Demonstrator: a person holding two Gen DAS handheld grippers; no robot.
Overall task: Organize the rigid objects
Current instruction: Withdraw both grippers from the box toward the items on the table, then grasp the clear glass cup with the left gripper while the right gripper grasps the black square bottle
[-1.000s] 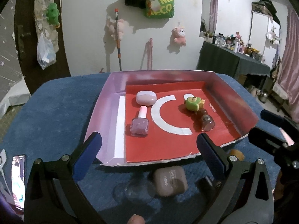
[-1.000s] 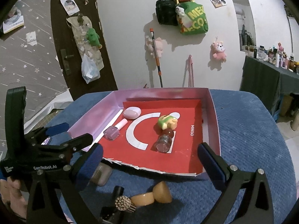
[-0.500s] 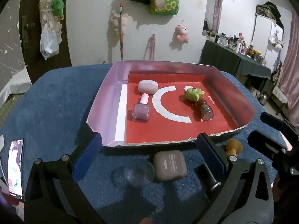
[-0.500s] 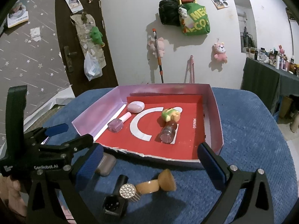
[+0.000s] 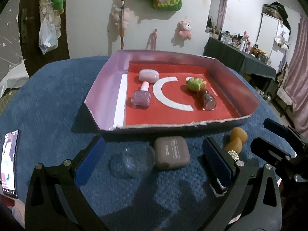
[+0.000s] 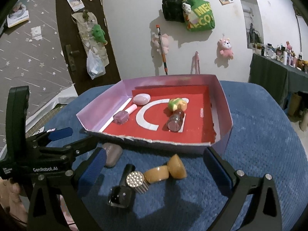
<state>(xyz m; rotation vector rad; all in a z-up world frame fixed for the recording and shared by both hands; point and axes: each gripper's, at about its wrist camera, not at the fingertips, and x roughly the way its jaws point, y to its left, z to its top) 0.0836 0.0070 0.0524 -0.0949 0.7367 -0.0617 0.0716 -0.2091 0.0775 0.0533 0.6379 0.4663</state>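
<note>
Step in hand: by my reading, picking the next loose item off the blue worktop [image 5: 48, 100] to join those already in the tray [image 5: 104, 88].
Left tool [image 5: 152, 159]: fingers spread wide, holding nothing, low over the near edge of the worktop; the clear round dish [image 5: 132, 161] and the taupe earbud case [image 5: 171, 152] lie side by side between its fingers, the case touching or almost touching the dish.
Right tool [image 6: 154, 168]: also spread and empty, framing the black bottle with studded cap [image 6: 123, 190] and the amber bottle [image 6: 165, 172] lying on its side.
Inside the tray: pink oval case [image 5: 148, 75] far left, purple nail polish [image 5: 141, 97] just near of it, green toy [image 5: 195, 83] and brown bottle [image 5: 207, 100] to the right, both bottles on their sides.
Still outside: four items, all just near of the tray's front wall.
Off to the left: a lit phone [image 5: 9, 161], well apart from the rest.
Next move calls for: choosing one target; for the left tool, probably the earbud case, which means centring on it, keeping clear of the dish, lowering until the fingers straddle its flat sides, then closing.
Risk: the glassy dish may slide or be nudged.
</note>
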